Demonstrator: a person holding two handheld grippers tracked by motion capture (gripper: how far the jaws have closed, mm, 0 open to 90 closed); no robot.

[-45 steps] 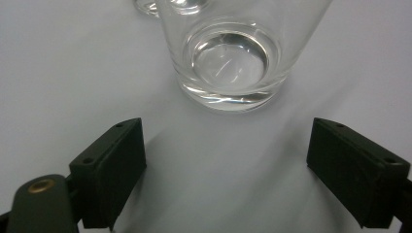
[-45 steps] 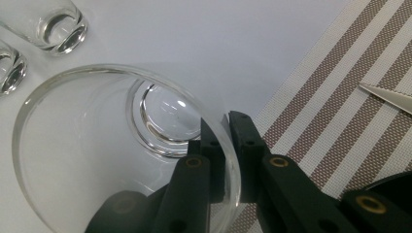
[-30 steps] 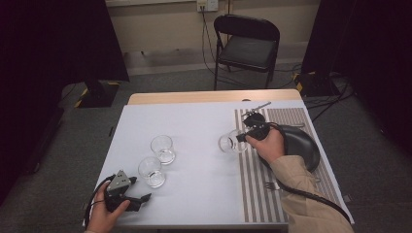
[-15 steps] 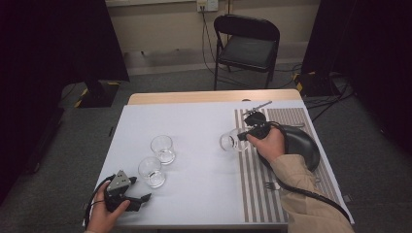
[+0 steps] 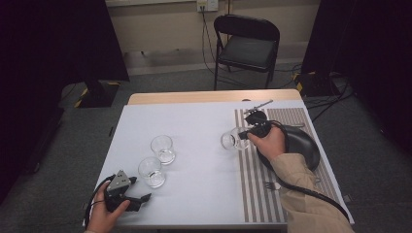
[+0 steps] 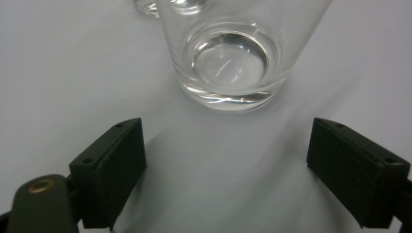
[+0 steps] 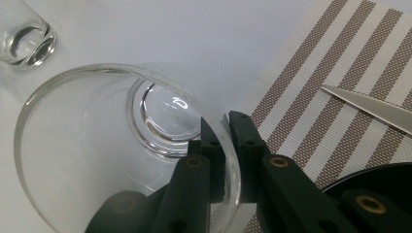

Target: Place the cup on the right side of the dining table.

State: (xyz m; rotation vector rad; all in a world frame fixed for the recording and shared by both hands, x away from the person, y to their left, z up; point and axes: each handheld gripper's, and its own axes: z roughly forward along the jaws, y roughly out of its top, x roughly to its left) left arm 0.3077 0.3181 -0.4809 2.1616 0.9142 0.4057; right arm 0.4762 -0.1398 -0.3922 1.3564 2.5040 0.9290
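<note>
Tongs in the person's right hand, the right gripper (image 5: 243, 137), are pinching the rim of a clear glass (image 5: 229, 140): in the right gripper view one jaw is sitting inside the glass (image 7: 121, 145) and the other outside, with the wall clamped between them. That glass is sitting on the white tabletop (image 5: 194, 126), just beside the left edge of the striped placemat (image 5: 286, 119), and seems to be leaning a little toward the gripper, though whether its base is lifting is hard to tell.

The left gripper (image 5: 133, 200) is lying low near the front left corner of the table, with its jaws spread wide and nothing between them. In the left gripper view its two black pads are standing well apart, and a second glass (image 6: 228, 58) is standing upright just ahead of them, not touching. From above, this glass (image 5: 151, 171) is standing close to a third glass (image 5: 163, 149), a little farther back.

On the placemat, a black plate (image 5: 306, 145) is lying partly under the right hand (image 5: 269, 143), a fork (image 5: 274, 185) is resting near the front, and a knife (image 7: 374, 109) is lying at the far end.

Behind the table, a black folding chair (image 5: 247, 46) is standing on grey carpet, with dark curtains hanging on both sides and cables trailing across the floor at the right.
</note>
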